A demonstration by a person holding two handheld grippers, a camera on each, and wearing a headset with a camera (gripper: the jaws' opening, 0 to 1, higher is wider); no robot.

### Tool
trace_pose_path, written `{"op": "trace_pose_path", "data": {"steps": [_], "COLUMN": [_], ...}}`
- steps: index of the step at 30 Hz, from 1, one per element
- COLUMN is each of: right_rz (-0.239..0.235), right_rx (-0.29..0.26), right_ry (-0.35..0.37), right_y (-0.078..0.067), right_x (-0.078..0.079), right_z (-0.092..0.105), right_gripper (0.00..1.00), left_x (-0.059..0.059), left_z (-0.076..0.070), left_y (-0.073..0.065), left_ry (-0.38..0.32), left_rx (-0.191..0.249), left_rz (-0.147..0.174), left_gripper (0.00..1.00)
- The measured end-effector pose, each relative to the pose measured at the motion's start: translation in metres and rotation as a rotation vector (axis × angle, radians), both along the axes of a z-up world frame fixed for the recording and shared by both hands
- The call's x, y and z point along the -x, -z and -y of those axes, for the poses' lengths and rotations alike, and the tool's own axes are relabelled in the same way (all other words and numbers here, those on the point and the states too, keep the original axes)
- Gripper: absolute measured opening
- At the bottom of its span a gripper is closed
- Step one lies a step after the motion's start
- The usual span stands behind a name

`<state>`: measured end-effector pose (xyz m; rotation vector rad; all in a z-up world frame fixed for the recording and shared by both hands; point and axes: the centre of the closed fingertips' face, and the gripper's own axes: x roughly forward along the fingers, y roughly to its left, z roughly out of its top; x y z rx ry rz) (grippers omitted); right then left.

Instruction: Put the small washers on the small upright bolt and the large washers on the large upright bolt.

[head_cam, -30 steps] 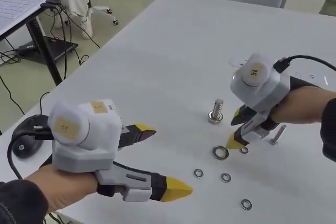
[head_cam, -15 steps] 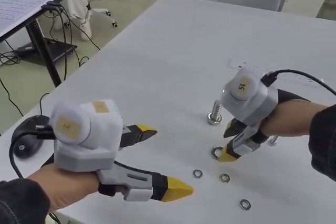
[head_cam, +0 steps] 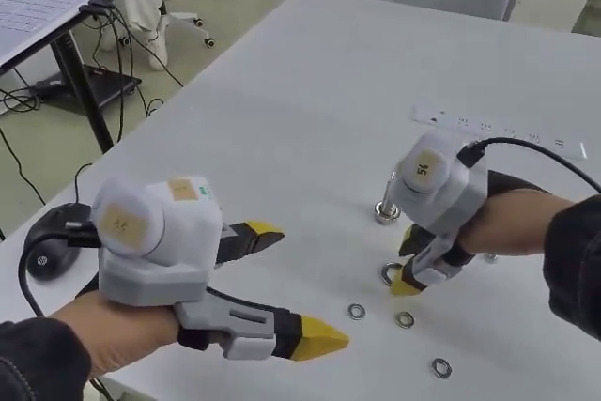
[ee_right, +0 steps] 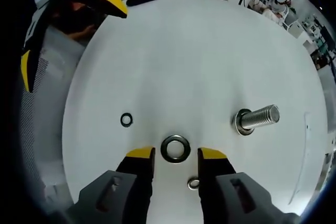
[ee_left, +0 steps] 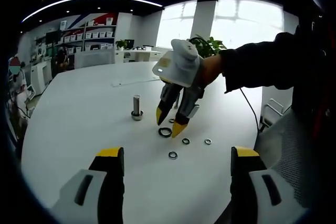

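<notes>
— Low in the right gripper view, my right tongs [ee_right: 176,153] have come down around the big washer [ee_right: 175,148], narrow, not pinching yet.
— And left tongs [head_cam: 296,284]?
— Wide, empty. I can grab now.

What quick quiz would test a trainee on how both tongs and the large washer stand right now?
1. True or false: the right tongs are shut on the large washer.
2. The left tongs are: A) open and empty; B) shut on a small washer; C) shut on a bolt.
3. What stands upright on the table near the right tongs?
Key: 1 false, they are open with a tip on each side of it; 2 A; 3 the large bolt.
</notes>
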<state>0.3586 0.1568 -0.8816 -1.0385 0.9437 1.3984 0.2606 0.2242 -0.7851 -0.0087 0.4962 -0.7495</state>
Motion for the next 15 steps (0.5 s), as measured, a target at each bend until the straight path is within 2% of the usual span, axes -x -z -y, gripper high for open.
{"op": "trace_pose_path", "data": {"steps": [4,15], "right_rz": [-0.002,-0.002], "right_rx": [0.009,0.005], "right_ry": [-0.012,0.005], "right_y": [0.0015,0.0013], "right_x": [0.0034,0.0002], "right_z": [0.0005,0.0015], "right_gripper": [0.32,0.25], "left_x": [0.0001,0.0007], "left_z": [0.0001,0.0014], "left_y": [0.0000,-0.0011], "left_ry": [0.000,0.002], "left_rx": [-0.001,0.004], "left_rz": [0.000,0.001], "left_gripper": [0.83,0.83]}}
